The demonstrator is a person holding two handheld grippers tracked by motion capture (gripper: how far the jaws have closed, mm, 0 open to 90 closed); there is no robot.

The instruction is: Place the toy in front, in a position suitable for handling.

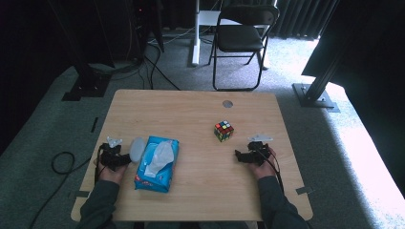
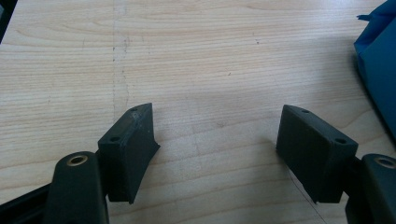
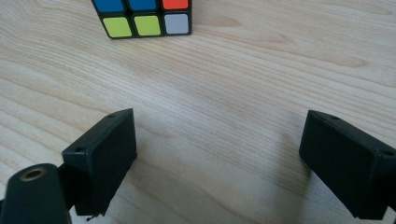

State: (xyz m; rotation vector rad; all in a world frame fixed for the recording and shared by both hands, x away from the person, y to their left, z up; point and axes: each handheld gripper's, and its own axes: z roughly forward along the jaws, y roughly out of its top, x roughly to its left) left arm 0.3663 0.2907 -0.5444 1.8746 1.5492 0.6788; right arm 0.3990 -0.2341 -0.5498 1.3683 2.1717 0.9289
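A Rubik's cube stands on the wooden table, right of centre. In the right gripper view, the cube sits ahead and to the left, its near face showing blue, yellow, green, red and grey tiles. My right gripper rests low on the table a short way from the cube; it is open over bare wood. A blue pack of wipes lies left of centre with a white sheet sticking out. My left gripper sits just left of the pack, and it is open with nothing between the jaws.
The pack's blue corner shows at the right edge of the left gripper view. A round cable hole is near the table's far edge. Beyond the table stand a folding chair and dark frame posts. Cables lie on the carpet.
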